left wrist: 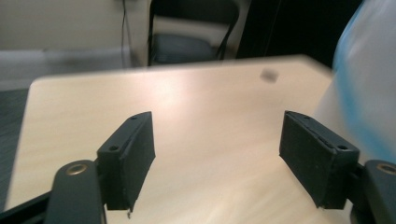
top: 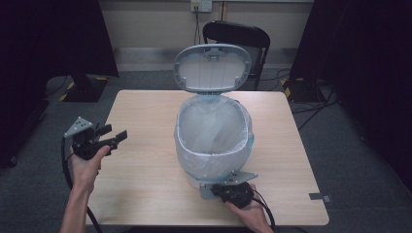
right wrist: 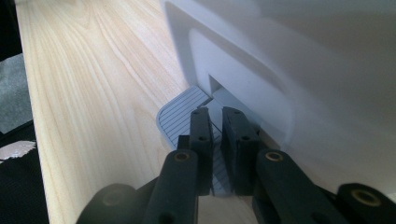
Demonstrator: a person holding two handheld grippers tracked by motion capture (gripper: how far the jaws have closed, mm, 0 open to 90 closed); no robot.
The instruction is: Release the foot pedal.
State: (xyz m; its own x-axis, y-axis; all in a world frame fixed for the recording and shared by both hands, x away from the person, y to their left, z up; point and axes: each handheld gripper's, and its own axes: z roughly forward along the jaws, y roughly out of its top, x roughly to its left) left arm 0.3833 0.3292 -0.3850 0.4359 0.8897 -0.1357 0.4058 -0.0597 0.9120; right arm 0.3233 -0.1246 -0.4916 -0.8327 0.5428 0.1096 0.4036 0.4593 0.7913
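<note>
A grey pedal bin [top: 180, 145] lined with a clear bag stands in the middle of the wooden table [top: 141, 111], its lid [top: 212, 68] swung up. My right gripper [top: 217, 189] sits at the bin's near base. Its jaws are nearly together and its tips [right wrist: 215, 112] rest on the ribbed grey pedal [right wrist: 180, 114], with nothing held between them. My left gripper [top: 115, 132] hovers over the table's left edge, pointing toward the bin. Its jaws [left wrist: 215, 116] stand wide apart and hold nothing. The bag's pale side [left wrist: 369, 79] shows at the right of the left gripper view.
A black chair [top: 235, 36] stands behind the table's far edge, under a wall socket. Dark curtains hang at both sides. Cables run across the grey floor at right, and a strip of tape [top: 320, 197] lies near the table's right corner.
</note>
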